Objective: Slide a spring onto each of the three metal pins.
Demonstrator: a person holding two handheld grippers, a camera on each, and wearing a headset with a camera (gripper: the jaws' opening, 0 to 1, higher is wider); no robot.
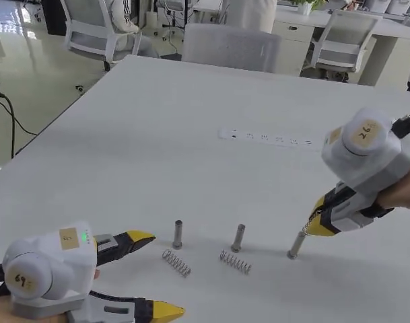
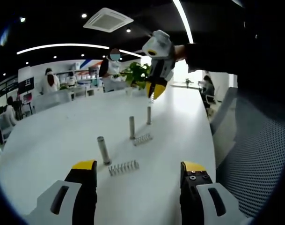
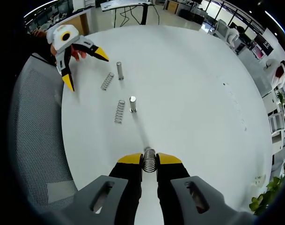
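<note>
Three metal pins stand upright in a row on the white table: left pin, middle pin, right pin. One loose spring lies in front of the left pin and another in front of the middle pin. My right gripper is shut on a third spring, held just above the right pin's top. My left gripper is open at the near left, its jaws pointing at the left pin and its spring.
A socket strip sits flush in the table beyond the pins. Grey chairs stand at the far edge, with more desks behind. A mesh chair is beside the near edge.
</note>
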